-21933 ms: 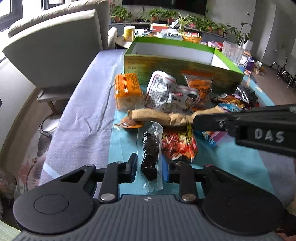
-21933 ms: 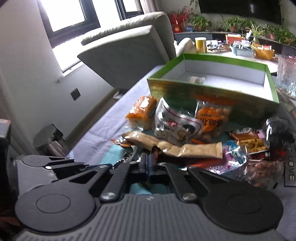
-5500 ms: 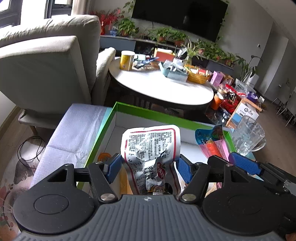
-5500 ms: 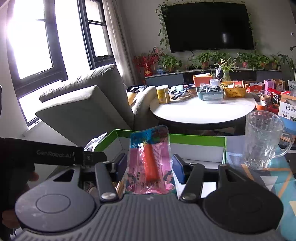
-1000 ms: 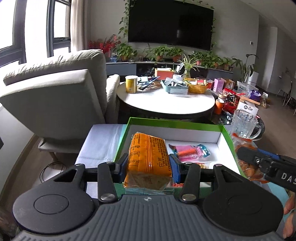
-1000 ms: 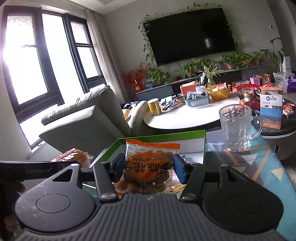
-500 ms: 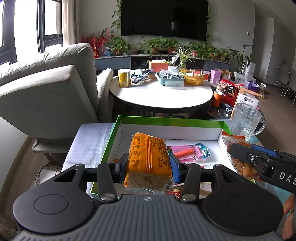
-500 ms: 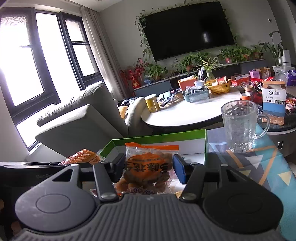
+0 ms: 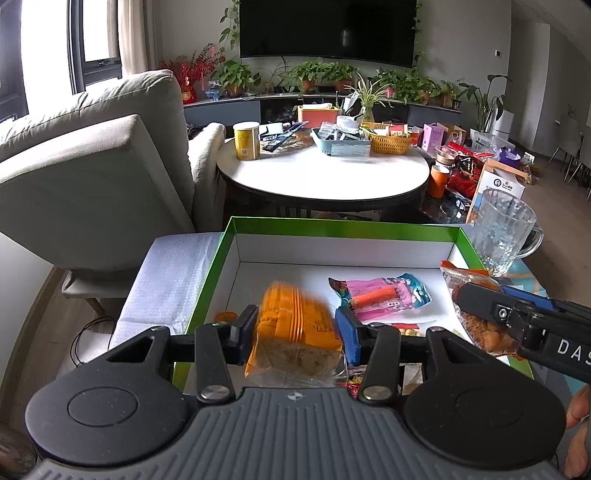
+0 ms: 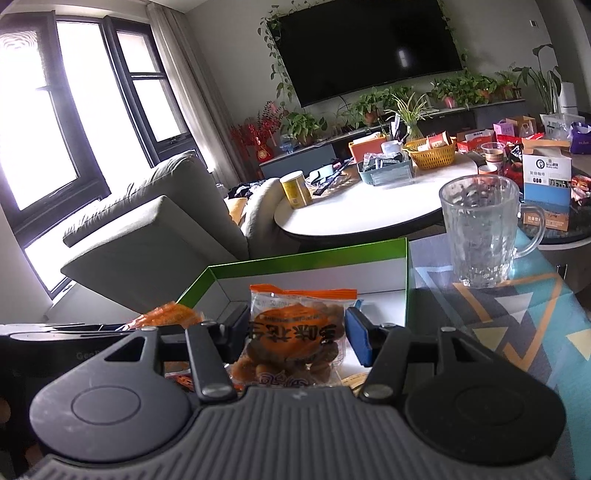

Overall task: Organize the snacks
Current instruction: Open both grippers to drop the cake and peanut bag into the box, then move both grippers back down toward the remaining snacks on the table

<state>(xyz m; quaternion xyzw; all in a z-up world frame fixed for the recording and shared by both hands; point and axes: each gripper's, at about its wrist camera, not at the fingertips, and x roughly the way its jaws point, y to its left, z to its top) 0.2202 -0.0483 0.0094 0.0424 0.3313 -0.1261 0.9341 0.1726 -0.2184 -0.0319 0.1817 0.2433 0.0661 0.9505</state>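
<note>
Glossy plastic snack wrappers (image 9: 380, 295), matt cardboard box (image 9: 343, 254), textured clear-glass mug (image 10: 480, 236).

The left claw (image 9: 295, 332) grips an orange pack (image 9: 295, 328) over the green box (image 9: 332, 223); a pink packet (image 9: 380, 297) lies inside, the right claw (image 9: 480, 299) holding a bag (image 9: 476, 321) beside it.

Grey armchair (image 9: 92, 177), round white table (image 9: 321, 181), wall television (image 9: 327, 29), bright windows (image 10: 48, 122)

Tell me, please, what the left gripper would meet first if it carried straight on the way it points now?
Probably the white floor of the green box: the left gripper, shut on the orange packet, points down into a bare patch left of the pink packet. Depth is uncertain.
</note>
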